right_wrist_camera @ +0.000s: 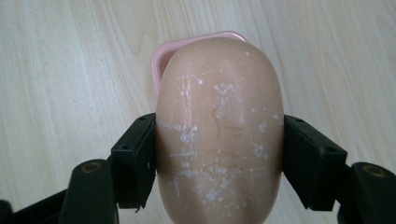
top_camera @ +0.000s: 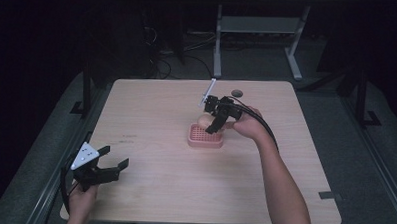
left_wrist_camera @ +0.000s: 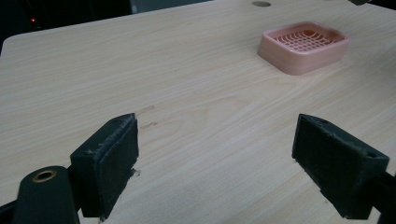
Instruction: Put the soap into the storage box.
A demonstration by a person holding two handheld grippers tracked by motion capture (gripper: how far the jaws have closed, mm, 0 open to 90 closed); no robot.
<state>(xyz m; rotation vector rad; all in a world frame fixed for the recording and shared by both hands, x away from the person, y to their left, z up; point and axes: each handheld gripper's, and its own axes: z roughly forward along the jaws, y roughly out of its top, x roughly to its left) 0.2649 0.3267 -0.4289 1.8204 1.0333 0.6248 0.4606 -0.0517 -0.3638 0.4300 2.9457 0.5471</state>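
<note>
Peach-coloured and oval, the smooth bar of soap (right_wrist_camera: 219, 130) is pinched between the right gripper (top_camera: 213, 123)'s black jaws above the pink slotted plastic soap dish (top_camera: 204, 136) mid-table. Near the light wooden table (top_camera: 151, 110)'s front left corner, the left gripper (top_camera: 116, 158) hangs spread wide, holding nothing.

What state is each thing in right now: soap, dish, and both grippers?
Soap bar: clamped between the right gripper's fingers, held above the dish, not yet set down.
Pink soap dish: upright on the table, its slotted tray bare.
Right gripper: shut on the soap bar, over the dish.
Left gripper: open, nothing between its fingers, low over the table's near left corner.
Table: level, carrying the dish.
</note>
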